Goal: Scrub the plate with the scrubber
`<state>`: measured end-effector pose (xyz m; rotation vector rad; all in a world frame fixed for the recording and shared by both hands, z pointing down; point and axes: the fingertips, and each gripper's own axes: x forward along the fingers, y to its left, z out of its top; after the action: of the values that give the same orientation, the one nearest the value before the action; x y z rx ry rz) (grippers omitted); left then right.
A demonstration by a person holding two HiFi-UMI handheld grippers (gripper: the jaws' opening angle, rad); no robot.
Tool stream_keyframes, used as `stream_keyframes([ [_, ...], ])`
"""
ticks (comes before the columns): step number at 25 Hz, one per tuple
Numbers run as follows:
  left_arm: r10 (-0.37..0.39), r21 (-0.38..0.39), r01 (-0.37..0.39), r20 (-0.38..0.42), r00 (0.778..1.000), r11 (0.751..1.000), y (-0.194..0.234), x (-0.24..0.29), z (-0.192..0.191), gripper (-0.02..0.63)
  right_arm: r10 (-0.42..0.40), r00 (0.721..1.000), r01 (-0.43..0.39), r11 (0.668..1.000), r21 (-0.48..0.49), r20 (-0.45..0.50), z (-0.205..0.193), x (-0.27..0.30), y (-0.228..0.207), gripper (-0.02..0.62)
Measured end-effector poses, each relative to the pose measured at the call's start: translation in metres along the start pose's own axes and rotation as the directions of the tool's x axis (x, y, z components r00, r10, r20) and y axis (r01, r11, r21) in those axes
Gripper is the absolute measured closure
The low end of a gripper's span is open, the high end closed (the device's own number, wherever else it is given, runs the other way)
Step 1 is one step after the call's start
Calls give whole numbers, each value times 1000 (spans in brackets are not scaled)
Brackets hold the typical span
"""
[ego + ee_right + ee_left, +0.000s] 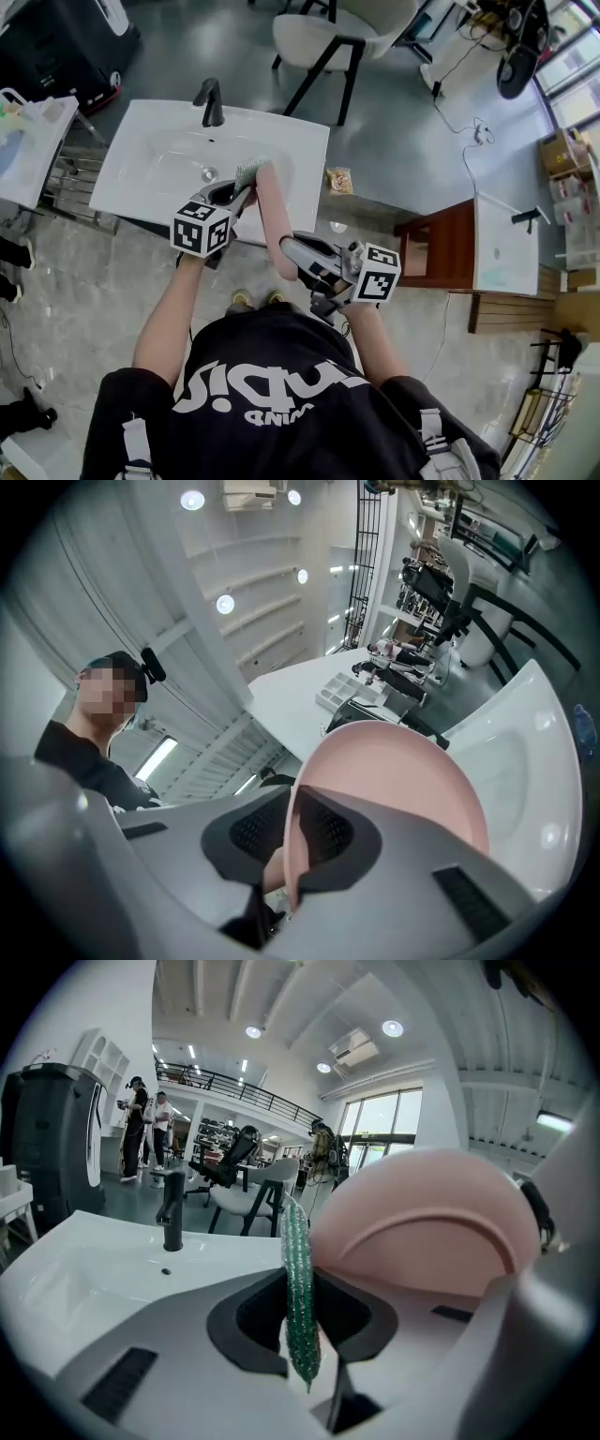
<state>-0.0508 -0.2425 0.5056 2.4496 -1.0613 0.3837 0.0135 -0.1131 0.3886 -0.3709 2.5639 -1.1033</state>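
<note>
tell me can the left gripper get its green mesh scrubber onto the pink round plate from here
Probably yes. The left gripper, shut on the green mesh scrubber, is right beside the pink round plate, which the right gripper clamps on edge by its rim. Nothing shows between scrubber and plate.

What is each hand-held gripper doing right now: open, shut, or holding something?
Left hand-held gripper: closed on the green scrubber.
Right hand-held gripper: closed on the rim of the pink plate.
</note>
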Motion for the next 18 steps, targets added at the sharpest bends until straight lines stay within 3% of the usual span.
stream_keyframes([
  [9,-4,-59,-2,-94,996,998,-13,6,-43,519,-5,997,6,1000,-9,80,17,-3,-2,548],
  [18,-113,-126,96,-135,984,987,-61,-1,-62,520,-94,992,98,994,-53,85,17,-7,-25,546],
])
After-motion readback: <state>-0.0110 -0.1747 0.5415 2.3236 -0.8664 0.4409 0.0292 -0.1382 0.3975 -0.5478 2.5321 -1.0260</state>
